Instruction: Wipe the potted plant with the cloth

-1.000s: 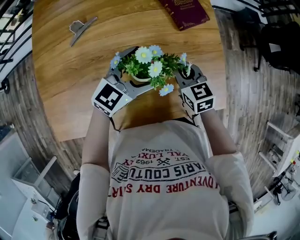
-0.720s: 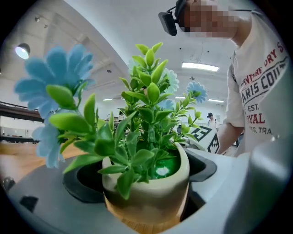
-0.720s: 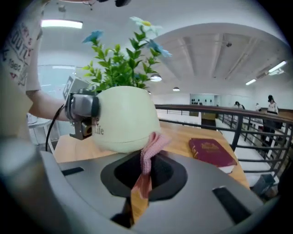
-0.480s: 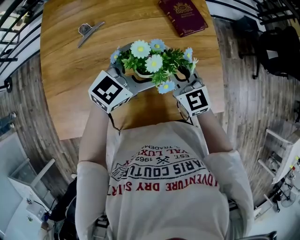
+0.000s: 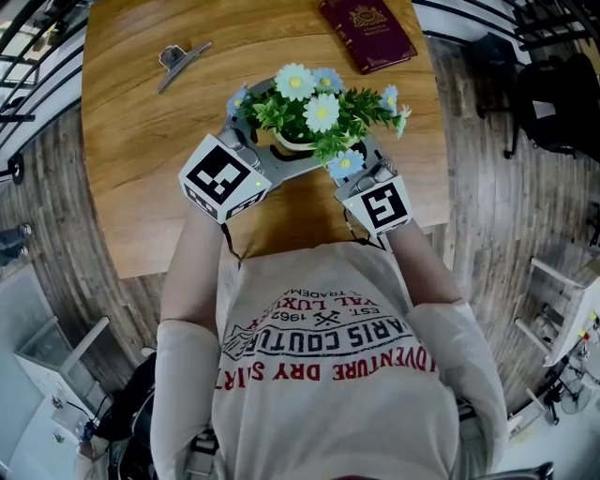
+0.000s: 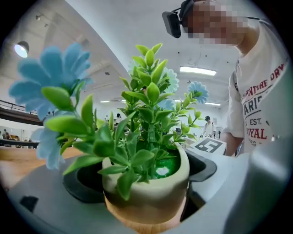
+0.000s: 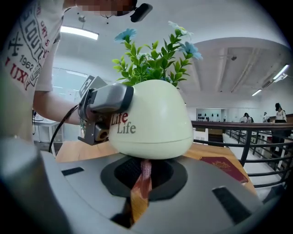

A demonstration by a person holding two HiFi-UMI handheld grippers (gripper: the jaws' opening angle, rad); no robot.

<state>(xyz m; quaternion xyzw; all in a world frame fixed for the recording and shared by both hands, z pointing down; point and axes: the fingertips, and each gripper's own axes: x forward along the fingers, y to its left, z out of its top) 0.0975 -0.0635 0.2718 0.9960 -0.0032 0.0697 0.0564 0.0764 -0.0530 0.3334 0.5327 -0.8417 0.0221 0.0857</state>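
Left gripper view: the body of the left gripper (image 6: 139, 180) and the bottom edge hide the base of the pot (image 6: 155, 196). The near flower (image 6: 46, 87) is blurred.

Right gripper view: the cloth (image 7: 141, 189) shows only as a thin strip pinched in the right gripper (image 7: 144, 173); its extent cannot be determined. A left gripper finger covers part of the pot lettering.

Head view: the leaves (image 5: 309, 117) cover the pot except one arc of rim. Both grippers' fingertips lie under the leaves. The top edge cuts the book (image 5: 367, 28).
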